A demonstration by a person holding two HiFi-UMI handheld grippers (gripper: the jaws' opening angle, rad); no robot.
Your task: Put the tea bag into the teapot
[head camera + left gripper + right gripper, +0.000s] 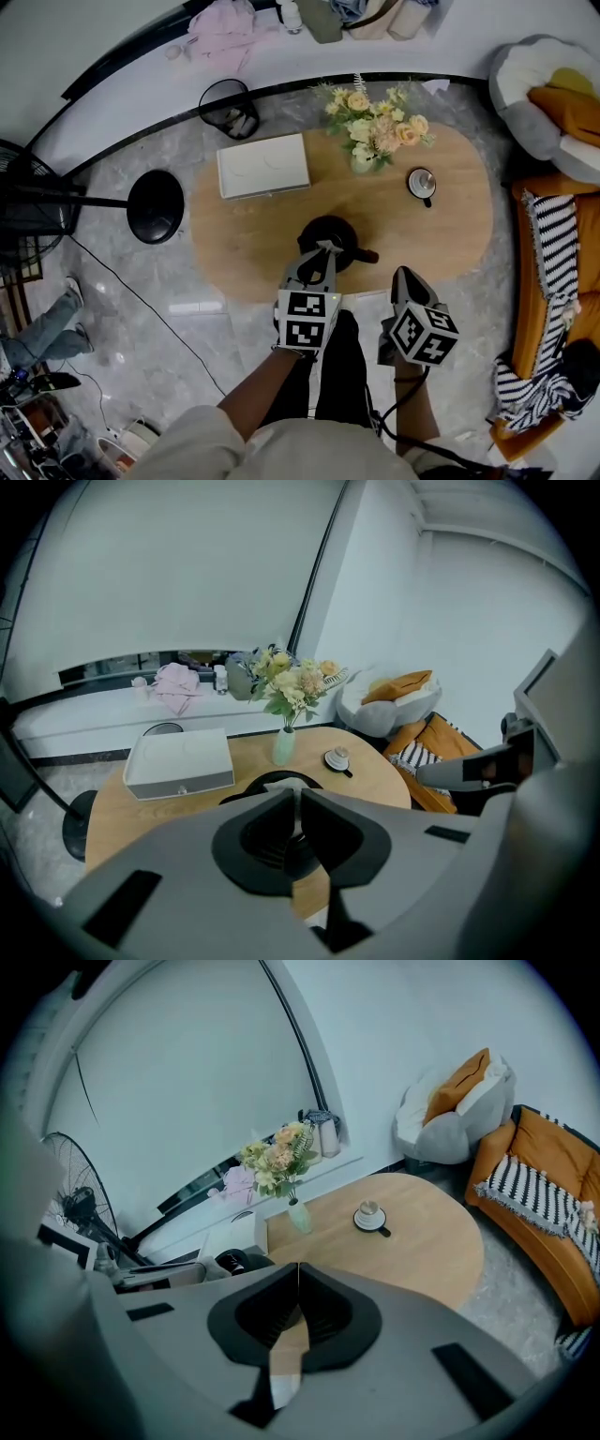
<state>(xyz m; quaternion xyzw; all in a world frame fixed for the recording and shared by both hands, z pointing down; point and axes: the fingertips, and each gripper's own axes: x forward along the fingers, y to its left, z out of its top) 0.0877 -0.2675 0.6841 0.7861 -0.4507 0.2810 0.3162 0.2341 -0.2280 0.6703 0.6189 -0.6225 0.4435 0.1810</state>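
Observation:
A black teapot [323, 230] stands near the front edge of the oval wooden table [431, 234], its handle pointing right. My left gripper [328, 247] hangs right over its mouth. In the left gripper view the jaws [295, 789] stand almost together, with only a thin slit. A small pale piece, the tea bag [284, 783], shows at their tips inside the teapot's rim [239, 792]. My right gripper [401, 273] hovers off the table's front edge, right of the teapot. It [298, 1267] is shut, with nothing in it.
On the table are a white box [262, 166] at the back left, a vase of flowers [375, 131] and a cup on a saucer [421, 183]. A fan base [155, 206] and a bin [230, 108] stand left, and an orange sofa [553, 281] right.

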